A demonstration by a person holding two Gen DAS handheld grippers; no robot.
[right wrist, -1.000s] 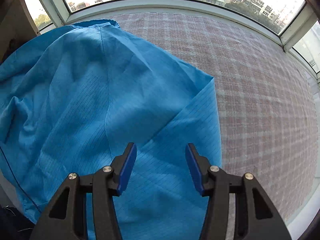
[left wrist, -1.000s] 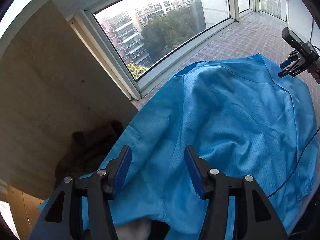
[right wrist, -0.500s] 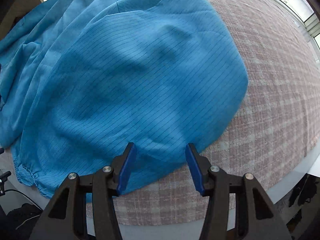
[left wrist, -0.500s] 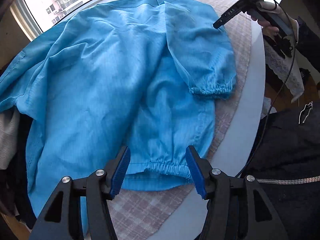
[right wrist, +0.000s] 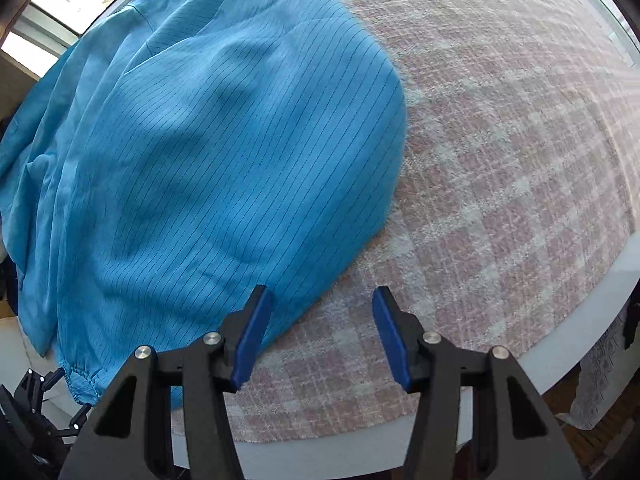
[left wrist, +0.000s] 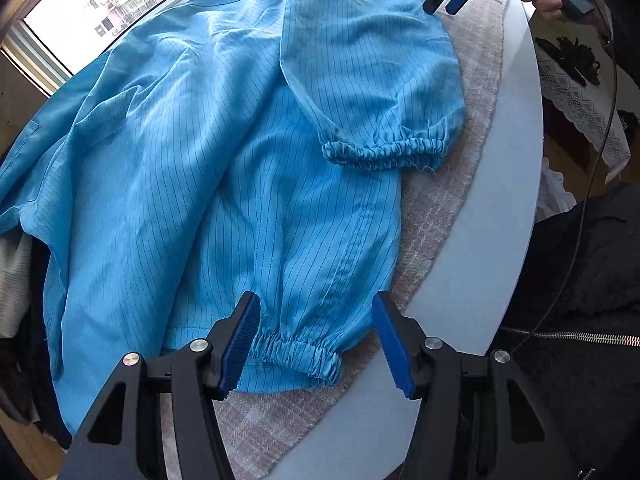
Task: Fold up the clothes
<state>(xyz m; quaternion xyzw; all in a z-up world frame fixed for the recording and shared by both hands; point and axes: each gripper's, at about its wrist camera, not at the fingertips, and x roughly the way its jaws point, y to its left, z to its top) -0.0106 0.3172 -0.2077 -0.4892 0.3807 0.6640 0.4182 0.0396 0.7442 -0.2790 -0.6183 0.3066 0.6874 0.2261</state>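
Your left tongs (left wrist: pixel 316 340) gape open over the elastic cuff (left wrist: pixel 296 350) of the blue pinstriped garment (left wrist: pixel 192 152) on the white round table (left wrist: pixel 492 240); your right tongs (right wrist: pixel 320 334), open and empty, hover at its five-o'clock edge.

A home: plaid-covered table (right wrist: pixel 500 160) by a window (left wrist: pixel 120 4) facing apartment blocks, lace cloth (left wrist: pixel 576 100) nearby.

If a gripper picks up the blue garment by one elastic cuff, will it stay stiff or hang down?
The blue garment will probably hang limp: it lies in soft wrinkles. It looks thin, so likely light. The gathered cuff, between the open left gripper pads, should give a thicker hold.
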